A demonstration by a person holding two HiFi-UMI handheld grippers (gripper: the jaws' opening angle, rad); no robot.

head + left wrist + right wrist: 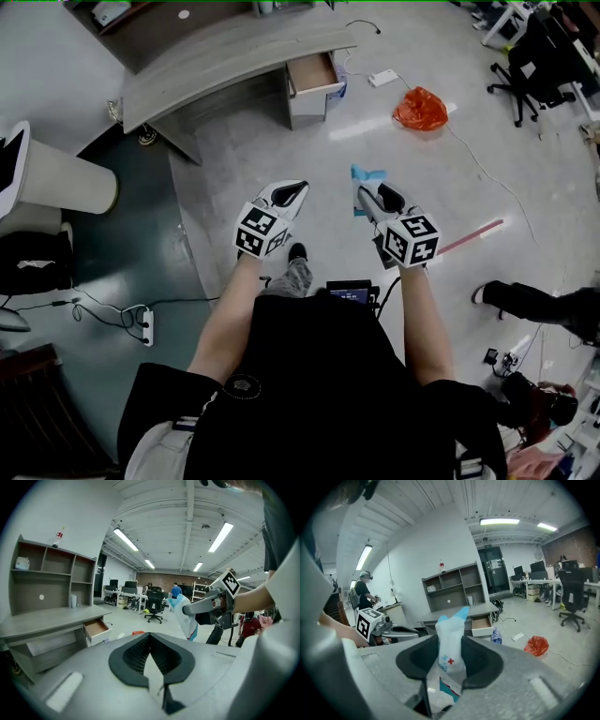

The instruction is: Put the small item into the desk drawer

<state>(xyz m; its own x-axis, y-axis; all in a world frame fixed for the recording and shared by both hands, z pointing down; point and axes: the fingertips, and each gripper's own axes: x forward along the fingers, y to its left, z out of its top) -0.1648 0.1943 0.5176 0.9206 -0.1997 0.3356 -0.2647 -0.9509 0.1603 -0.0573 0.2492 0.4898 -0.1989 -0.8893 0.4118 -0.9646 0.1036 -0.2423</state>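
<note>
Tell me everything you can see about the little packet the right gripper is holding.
The packet is a small, soft-looking pouch. It is white with light blue top corners, has a tiny red cross and blue marks on its face, and shows a teal patch lower down. It stands roughly upright, clamped between the jaws of the right gripper, with its top poking above them. Nothing else touches it. It is held in the air, well short of the open desk drawer.
</note>
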